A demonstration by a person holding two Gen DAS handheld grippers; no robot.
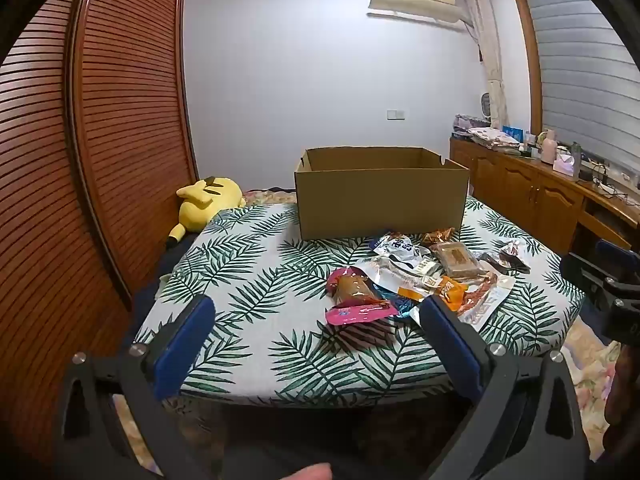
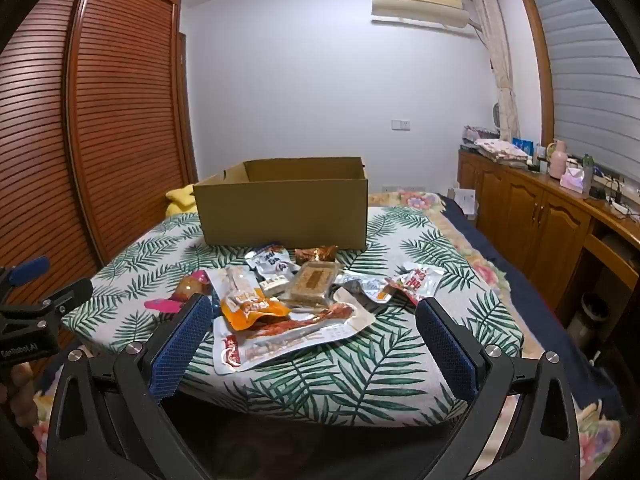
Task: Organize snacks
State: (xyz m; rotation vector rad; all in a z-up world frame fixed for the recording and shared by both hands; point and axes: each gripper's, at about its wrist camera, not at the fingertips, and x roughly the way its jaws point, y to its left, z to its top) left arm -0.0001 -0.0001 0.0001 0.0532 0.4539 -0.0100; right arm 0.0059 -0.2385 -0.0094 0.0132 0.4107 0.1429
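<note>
1. I have both tools hovering at the near edge of the bed (image 1: pixel 248 320), which is covered with a white spread printed with green palm leaves. The left tongs (image 1: pixel 316 324) stand wide apart with nothing between the blue pads. The right tongs (image 2: pixel 314 322) are just as wide and equally empty.

2. The snacks lie in one loose heap on the spread, just in front of the open brown cardboard box (image 1: pixel 382 200), which sits at the far side of the bed. From here I cannot see the floor of the box, so I cannot say whether anything is in it.

3. Nearest my left tool is a pink-ended wrapper holding a brown roll (image 1: pixel 356 296). Nearest my right tool is a large flat clear pouch of reddish dried meat (image 2: pixel 288 336), with an orange sachet (image 2: pixel 250 308) lying on its far left corner. Behind these sits a clear tray of brown cake (image 2: pixel 312 282), plus several silver and white packets (image 2: pixel 272 262).

4. I judge this to be the very start of the job: nothing is gripped and the whole pile is outside the box.

5. My next move, as I see it, calls for lowering one tool over an outlying packet, closing on an edge that stands proud of the soft spread, then lifting it over the near wall of the box.

6. The flat pouch could be awkward, since it lies flush and other packets overlap it.

7. A yellow plush toy (image 1: pixel 208 200) lies at the far left, well apart from the work.
</note>
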